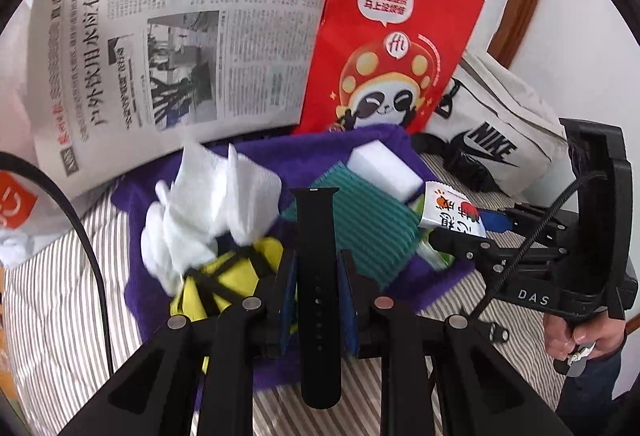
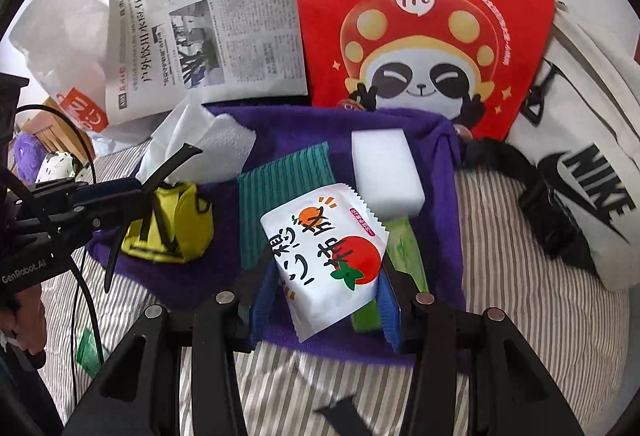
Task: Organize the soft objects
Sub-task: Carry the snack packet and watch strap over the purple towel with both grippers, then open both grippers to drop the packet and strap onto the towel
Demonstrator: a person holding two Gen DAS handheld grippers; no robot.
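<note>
A purple towel (image 1: 280, 160) (image 2: 276, 124) lies on the striped bed. On it sit a white sponge block (image 1: 384, 168) (image 2: 386, 172), a teal ribbed cloth (image 1: 372, 232) (image 2: 280, 188), a yellow pouch with black cords (image 1: 232, 272) (image 2: 172, 224) and crumpled white tissue (image 1: 212, 204) (image 2: 200, 144). My left gripper (image 1: 318, 276) (image 2: 132, 188) is shut on a black watch strap (image 1: 320, 276) (image 2: 160, 176) above the pouch. My right gripper (image 2: 324, 276) (image 1: 460, 232) is shut on a white tissue pack with a tomato print (image 2: 324, 256) (image 1: 452, 212), held over a green item (image 2: 404, 252).
A newspaper (image 1: 160, 48) (image 2: 216, 24) and a red panda paper bag (image 1: 392, 36) (image 2: 424, 16) stand behind the towel. A white Nike bag (image 1: 496, 124) (image 2: 584, 164) lies at the right. A white plastic bag with an orange logo (image 2: 68, 56) (image 1: 16, 212) lies at the left.
</note>
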